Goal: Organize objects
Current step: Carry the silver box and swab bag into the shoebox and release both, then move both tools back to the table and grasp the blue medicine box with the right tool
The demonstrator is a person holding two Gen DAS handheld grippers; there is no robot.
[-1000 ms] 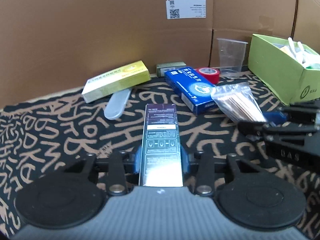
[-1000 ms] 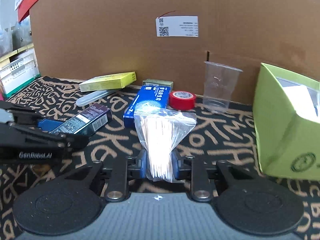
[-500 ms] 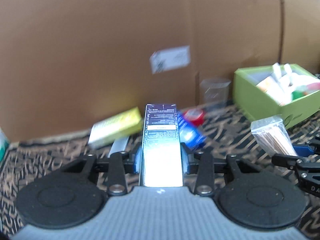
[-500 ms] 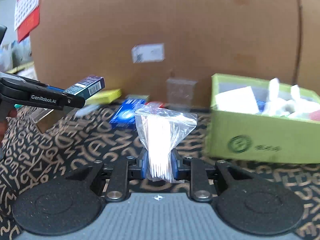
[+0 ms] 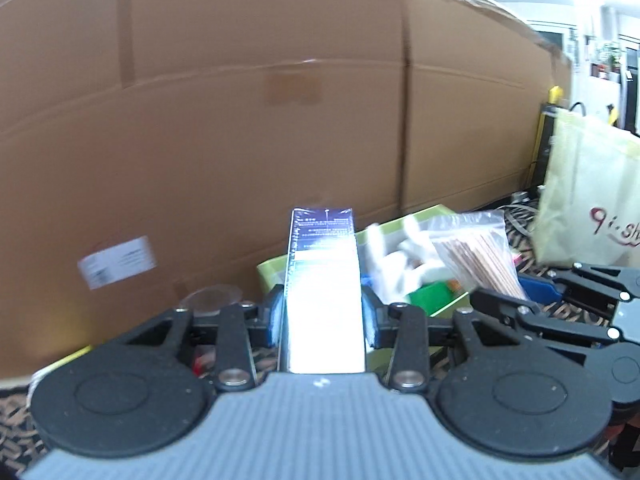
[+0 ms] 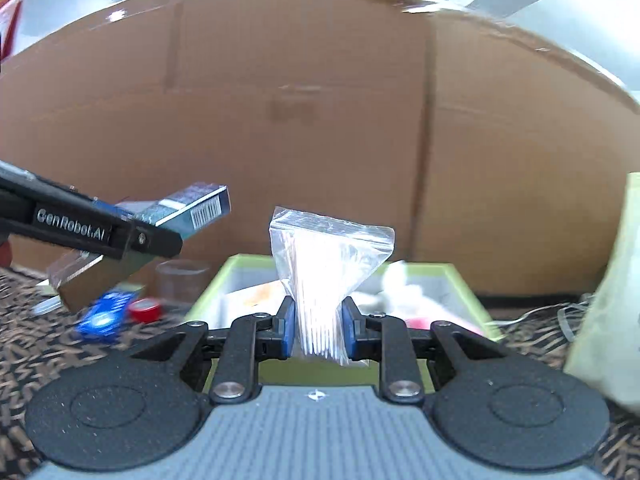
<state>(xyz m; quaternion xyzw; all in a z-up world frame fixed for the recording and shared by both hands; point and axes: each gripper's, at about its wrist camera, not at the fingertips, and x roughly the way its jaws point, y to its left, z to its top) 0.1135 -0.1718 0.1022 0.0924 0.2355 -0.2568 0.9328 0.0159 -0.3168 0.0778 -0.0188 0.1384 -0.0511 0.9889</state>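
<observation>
Both your grippers are loaded, raised near the green box (image 6: 460, 280).
Left gripper (image 5: 322, 316) clamps the dark carton (image 5: 323, 264); right gripper (image 6: 318, 330) pinches the stick bag (image 6: 326, 264) (patterned cloth (image 6: 48, 320) below, cardboard wall (image 6: 320, 120) behind).

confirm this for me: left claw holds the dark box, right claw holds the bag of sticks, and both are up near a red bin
Not quite. The bin is green, not red, as the right wrist view shows. The rest holds: the left claw is shut on the dark box, the right claw is shut on the bag of sticks, and both are raised near that bin.
</observation>
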